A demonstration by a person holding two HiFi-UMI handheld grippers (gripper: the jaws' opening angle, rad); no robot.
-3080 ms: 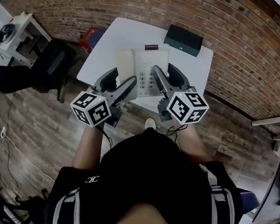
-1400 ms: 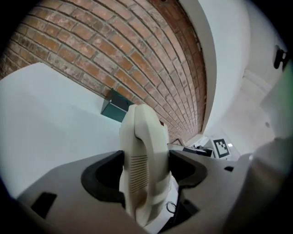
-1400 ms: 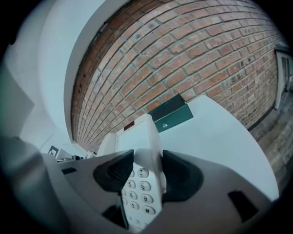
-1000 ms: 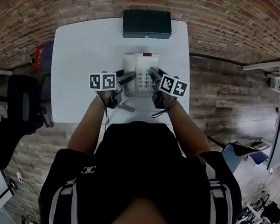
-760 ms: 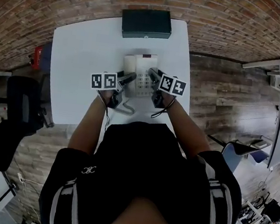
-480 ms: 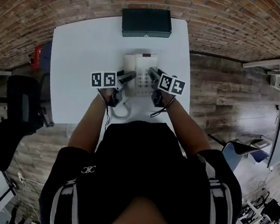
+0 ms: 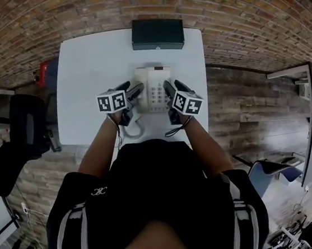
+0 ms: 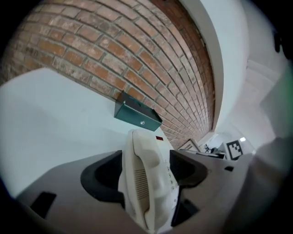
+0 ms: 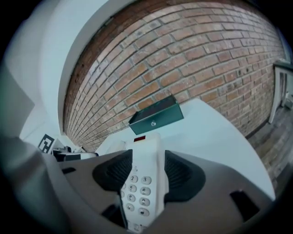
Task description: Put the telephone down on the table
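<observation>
A cream telephone (image 7: 153,90) rests on the white table (image 7: 89,68), handset on its left side, keypad on its right. My left gripper (image 7: 131,87) reaches in from the near left. In the left gripper view its jaws hug the handset side (image 8: 146,183) of the telephone. My right gripper (image 7: 173,87) comes in from the near right. Its jaws are opening with the keypad side (image 9: 144,178) between them, the pads close beside it. The phone's coiled cord (image 7: 132,130) trails off the near table edge.
A dark green box (image 7: 157,34) sits at the table's far edge against the brick wall, just beyond the telephone. A black chair (image 7: 26,128) and a red item (image 7: 43,72) stand to the table's left. Wooden floor lies to the right.
Three seconds ago the telephone hung over the table's near edge; now it sits further in. Over the last second both grippers rolled slightly and the cord settled near the table edge.
</observation>
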